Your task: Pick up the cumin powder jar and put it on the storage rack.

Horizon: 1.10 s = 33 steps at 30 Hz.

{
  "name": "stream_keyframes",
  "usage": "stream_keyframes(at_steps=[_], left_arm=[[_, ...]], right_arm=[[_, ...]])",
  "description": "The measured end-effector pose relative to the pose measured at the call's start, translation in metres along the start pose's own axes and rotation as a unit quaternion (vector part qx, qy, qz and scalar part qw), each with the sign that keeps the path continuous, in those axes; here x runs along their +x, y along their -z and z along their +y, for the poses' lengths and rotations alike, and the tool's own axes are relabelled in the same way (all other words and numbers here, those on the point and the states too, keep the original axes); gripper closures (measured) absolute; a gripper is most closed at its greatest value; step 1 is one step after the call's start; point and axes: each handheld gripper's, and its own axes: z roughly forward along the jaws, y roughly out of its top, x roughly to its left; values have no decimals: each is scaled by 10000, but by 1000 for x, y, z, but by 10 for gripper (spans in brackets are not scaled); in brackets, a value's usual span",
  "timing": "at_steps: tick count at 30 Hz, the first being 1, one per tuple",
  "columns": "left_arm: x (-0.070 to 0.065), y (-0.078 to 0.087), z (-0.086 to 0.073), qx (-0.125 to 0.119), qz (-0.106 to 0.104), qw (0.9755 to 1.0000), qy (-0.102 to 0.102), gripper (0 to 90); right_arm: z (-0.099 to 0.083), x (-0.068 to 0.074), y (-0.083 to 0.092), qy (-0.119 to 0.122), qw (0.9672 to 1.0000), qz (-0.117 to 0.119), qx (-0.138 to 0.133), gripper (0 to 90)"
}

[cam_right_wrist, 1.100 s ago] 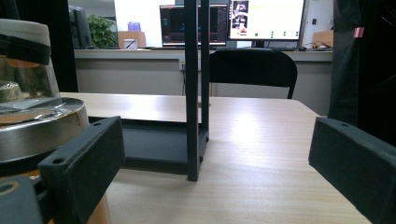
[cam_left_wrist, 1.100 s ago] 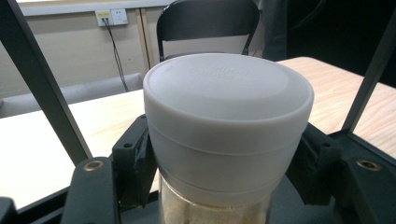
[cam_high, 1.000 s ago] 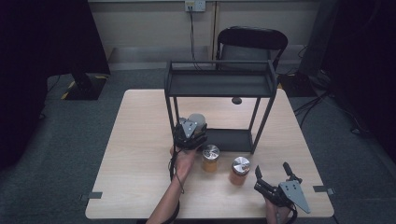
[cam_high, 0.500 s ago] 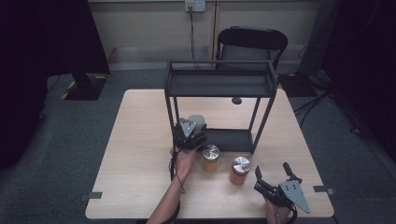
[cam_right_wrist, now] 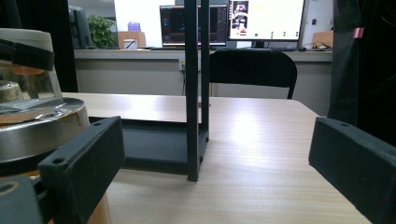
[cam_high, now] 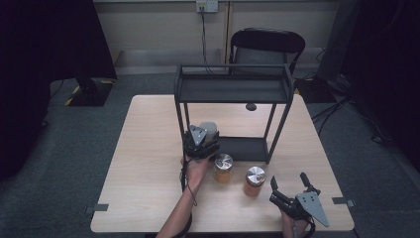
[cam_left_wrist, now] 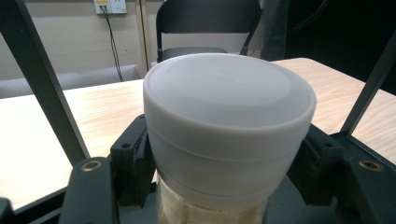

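White-lidded jar [cam_left_wrist: 229, 140] clamped upright in left gripper [cam_high: 200, 144] jaws.

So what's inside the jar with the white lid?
The white-lidded jar sits between the left gripper jaws. Below the lid, a strip of glass shows something pale and beige. What it is cannot be told; the lid and jaws cover the rest.
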Motion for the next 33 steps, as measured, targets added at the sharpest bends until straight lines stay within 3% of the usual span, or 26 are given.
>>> stream_keyframes(at_steps=[14, 33], left_arm=[[0, -3, 1, 52, -18, 9999, 90, 299], [-1, 0, 12, -30, 6, 10000, -4, 275]], right_arm=[[0, 0, 0, 0, 10000, 0, -1, 27], [0, 0, 0, 1, 10000, 0, 0, 27]])
